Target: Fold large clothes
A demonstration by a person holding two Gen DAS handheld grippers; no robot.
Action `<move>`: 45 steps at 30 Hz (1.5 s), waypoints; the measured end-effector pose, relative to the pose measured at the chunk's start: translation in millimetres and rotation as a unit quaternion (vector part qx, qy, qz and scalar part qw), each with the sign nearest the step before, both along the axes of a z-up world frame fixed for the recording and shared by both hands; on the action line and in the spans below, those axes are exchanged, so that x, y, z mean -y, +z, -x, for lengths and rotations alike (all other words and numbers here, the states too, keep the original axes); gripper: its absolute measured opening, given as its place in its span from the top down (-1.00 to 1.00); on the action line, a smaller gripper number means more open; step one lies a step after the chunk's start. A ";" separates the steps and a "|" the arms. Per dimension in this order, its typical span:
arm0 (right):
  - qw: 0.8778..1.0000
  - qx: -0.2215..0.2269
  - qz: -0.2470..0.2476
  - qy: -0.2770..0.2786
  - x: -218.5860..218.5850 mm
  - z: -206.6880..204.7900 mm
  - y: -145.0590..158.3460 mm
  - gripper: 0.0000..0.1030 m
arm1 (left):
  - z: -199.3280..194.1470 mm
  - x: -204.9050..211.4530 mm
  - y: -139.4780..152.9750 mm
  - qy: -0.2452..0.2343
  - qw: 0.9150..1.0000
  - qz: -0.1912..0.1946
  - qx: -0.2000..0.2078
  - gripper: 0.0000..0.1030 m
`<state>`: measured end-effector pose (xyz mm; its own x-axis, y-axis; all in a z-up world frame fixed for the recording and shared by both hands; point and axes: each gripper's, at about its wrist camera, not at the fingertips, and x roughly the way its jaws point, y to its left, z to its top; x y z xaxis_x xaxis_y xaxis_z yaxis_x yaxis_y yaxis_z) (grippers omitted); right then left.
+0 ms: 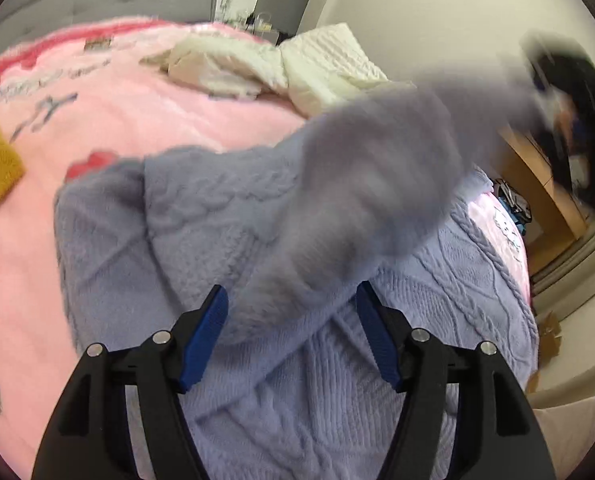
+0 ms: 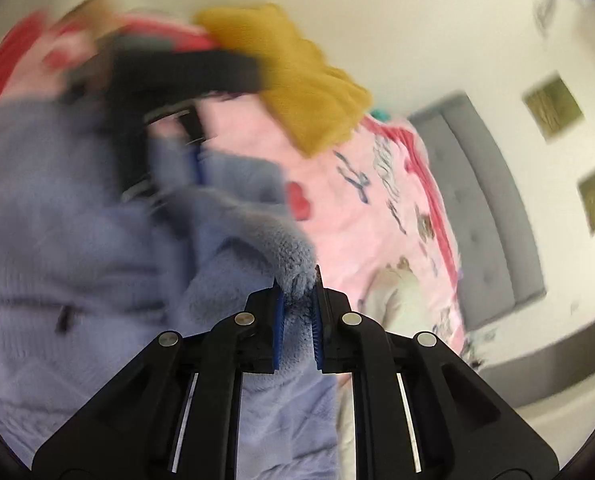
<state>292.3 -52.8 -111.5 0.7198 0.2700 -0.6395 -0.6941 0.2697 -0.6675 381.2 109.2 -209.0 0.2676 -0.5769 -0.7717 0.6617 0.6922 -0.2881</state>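
the lilac knit sweater (image 1: 377, 360) is lying on the pink blanket (image 1: 137, 120), apparently half folded, as a sleeve (image 2: 285, 252) is being carried, clamped in the right gripper (image 2: 299, 320), while the left gripper (image 1: 293, 336) is being held apart above it.

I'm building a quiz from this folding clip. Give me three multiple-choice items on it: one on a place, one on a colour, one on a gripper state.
1. Where does the sweater lie?
A. on a pink blanket
B. on a wooden floor
C. in a basket

2. What colour is the folded cloth beyond the sweater?
A. green
B. mustard yellow
C. white

3. How is the right gripper?
A. wide open, empty
B. out of view
C. shut on the sweater

Answers:
1 A, the pink blanket spreads around it.
2 B, it shows yellow in both views.
3 C, lavender knit is pinched between its pads, while the left gripper gapes open.
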 end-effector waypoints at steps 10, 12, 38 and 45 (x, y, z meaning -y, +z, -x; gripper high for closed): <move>0.989 -0.125 0.055 -0.054 -22.8 77.5 -125.4 0.78 | 26.2 -21.1 -12.4 -0.048 0.995 0.019 -0.083 -0.28; 0.987 -0.140 0.043 -0.074 -24.5 70.9 -126.0 0.76 | 23.7 -14.2 -5.9 -0.050 0.994 0.044 -0.081 -0.28; 0.931 -0.288 -0.116 -0.192 27.0 26.6 -142.8 0.82 | 24.6 32.4 -49.9 -0.016 0.999 0.006 -0.047 -0.31; 0.909 -0.273 -0.217 -0.228 54.2 13.4 -96.5 0.52 | 28.7 25.6 -27.3 0.027 0.999 0.029 -0.032 -0.31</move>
<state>278.9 -107.0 -208.0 0.4278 0.3354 -0.8394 -0.6399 0.7682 -0.0192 352.5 83.6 -236.3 0.2513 -0.6078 -0.7533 0.6027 0.7072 -0.3695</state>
